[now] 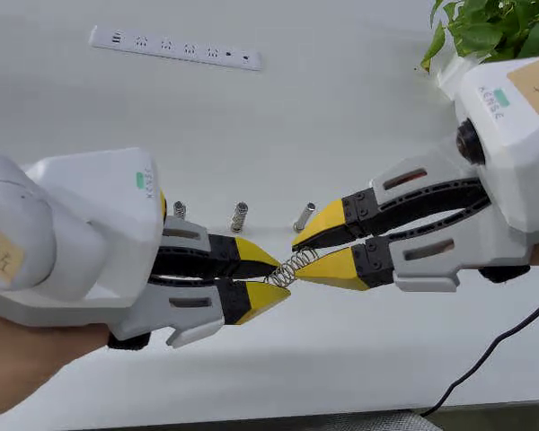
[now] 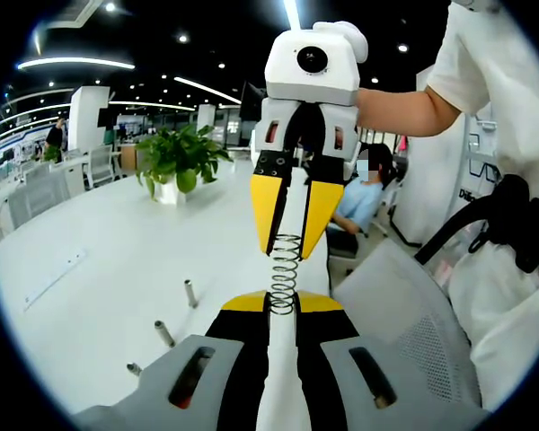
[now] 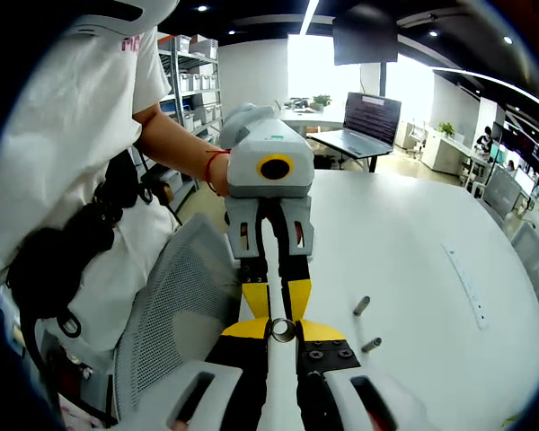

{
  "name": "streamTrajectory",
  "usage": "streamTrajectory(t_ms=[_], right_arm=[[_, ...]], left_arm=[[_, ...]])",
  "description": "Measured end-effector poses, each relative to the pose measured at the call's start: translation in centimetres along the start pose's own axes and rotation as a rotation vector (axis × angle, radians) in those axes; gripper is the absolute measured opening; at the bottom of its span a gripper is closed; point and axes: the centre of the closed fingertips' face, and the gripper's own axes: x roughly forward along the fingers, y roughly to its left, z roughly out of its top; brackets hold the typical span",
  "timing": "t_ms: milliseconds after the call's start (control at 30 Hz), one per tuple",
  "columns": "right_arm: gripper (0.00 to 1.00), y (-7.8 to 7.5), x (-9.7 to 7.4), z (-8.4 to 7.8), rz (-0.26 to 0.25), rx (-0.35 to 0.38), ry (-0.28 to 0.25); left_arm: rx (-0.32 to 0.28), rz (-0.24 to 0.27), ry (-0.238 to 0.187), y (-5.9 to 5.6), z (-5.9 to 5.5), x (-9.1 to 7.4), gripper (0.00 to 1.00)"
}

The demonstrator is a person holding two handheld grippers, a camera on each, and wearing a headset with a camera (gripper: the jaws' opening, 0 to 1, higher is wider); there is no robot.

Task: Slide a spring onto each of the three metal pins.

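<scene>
My left hand-held gripper (image 1: 284, 276) and right hand-held gripper (image 1: 296, 260) both pinching thin coiled metal spring (image 1: 292, 266), short silver metal pins (image 1: 240, 215) at 12 o'clock

There were three metal pins (image 1: 240, 216) and one loose spring (image 1: 292, 267). Whether any pin carried a further spring could not be told. Two grippers were counted, the left gripper (image 1: 279, 277) and the right gripper (image 1: 297, 259). There was also one power strip (image 1: 175, 48), one potted plant (image 1: 490, 27) and one black cable (image 1: 485, 359).
</scene>
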Motion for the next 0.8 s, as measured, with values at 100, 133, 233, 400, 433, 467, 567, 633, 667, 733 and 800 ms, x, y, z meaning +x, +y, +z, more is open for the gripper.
streamTrajectory(t_ms=[100,133,233,400,433,467,567,633,667,733,800], right_arm=[[0.08,0.0,-0.1,0.0,0.007,0.008,0.015],[0.09,0.0,-0.1,-0.1,0.007,0.008,0.023],[0.10,0.1,-0.2,-0.3,0.024,0.001,0.046],[0.10,-0.2,-0.4,-0.5,0.035,-0.019,0.078],[0.10,-0.3,-0.4,-0.4,0.042,-0.023,0.088],[0.10,-0.4,-0.4,-0.4,0.045,-0.030,0.095],[0.10,-0.3,-0.3,-0.4,0.069,-0.048,0.127],[0.11,-0.4,-0.2,-0.6,0.085,-0.062,0.148],[0.11,-0.5,-0.1,-0.6,0.093,-0.069,0.158],[0.11,-0.6,0.0,-0.5,0.100,-0.082,0.166],[0.11,-0.4,0.1,-0.5,0.110,-0.084,0.180]], left_arm=[[-0.004,0.002,-0.009,0.0,0.1,-0.1,0.06],[-0.005,0.003,-0.012,0.0,0.2,-0.1,0.06],[-0.005,0.005,-0.023,0.0,0.4,-0.2,0.06],[-0.003,0.007,-0.025,0.1,0.5,-0.2,0.06],[-0.004,0.008,-0.025,0.1,0.5,-0.2,0.06],[-0.002,0.008,-0.026,0.1,0.5,-0.2,0.06],[-0.002,0.011,-0.025,0.2,0.6,-0.2,0.06],[-0.002,0.013,-0.030,0.2,0.7,-0.1,0.06],[-0.002,0.015,-0.034,0.3,0.8,-0.1,0.06],[0.001,0.017,-0.038,0.4,1.0,-0.1,0.06],[-0.002,0.018,-0.043,0.4,1.1,-0.1,0.06]])
